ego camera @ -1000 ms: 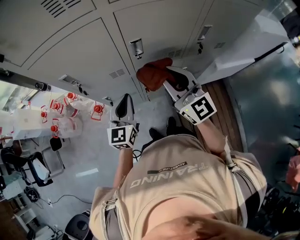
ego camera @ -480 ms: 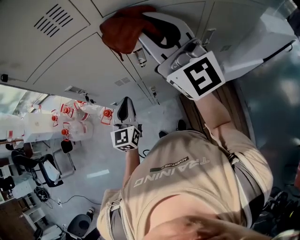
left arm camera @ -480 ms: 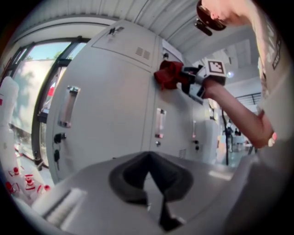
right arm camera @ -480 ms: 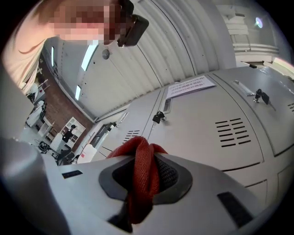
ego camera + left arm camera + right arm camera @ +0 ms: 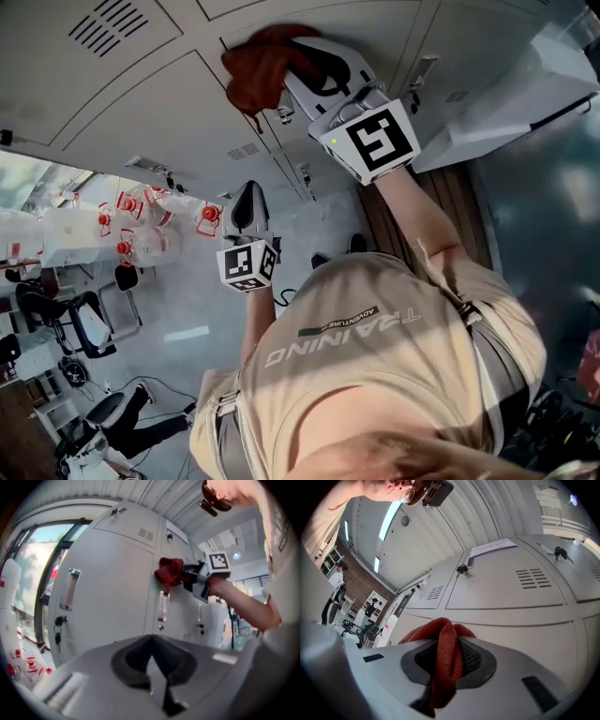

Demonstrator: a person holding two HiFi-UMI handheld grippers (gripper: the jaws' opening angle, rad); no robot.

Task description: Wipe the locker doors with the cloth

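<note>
Your right tool [image 5: 298, 67] is clamped on the red cloth [image 5: 261, 58]. The right gripper view shows a fold of it pinched between the two dark pads, with the rest bunched ahead against the locker door [image 5: 141, 103]. Your left tool [image 5: 246, 199] is closed with nothing in it. Its own view shows the pads meeting at the tip, with bare locker fronts beyond.

Only the left gripper view gives you the side-on look. There the cloth is pressed to the door close to the seam with the next door, just above a vertical handle [image 5: 162, 606].

The right gripper view looks the other way along the lockers. It shows the vent slats [image 5: 532, 578], a paper label [image 5: 492, 545] and a key hanging in a lock [image 5: 560, 552], all well past the cloth on flat panel.

The head view alone shows the floor [image 5: 178, 328]. It also shows the red-capped water bottles [image 5: 141, 220] standing near the lockers on your left, and a chair [image 5: 89, 323] farther out.

For room to move, the door face to the left of the cloth is wide and bare. The handle and the door seam lie just beside the cloth. A white panel [image 5: 511, 89] angles out from the locker row on your right, near your right forearm. Your left tool hangs low over the floor, well apart from the doors.
</note>
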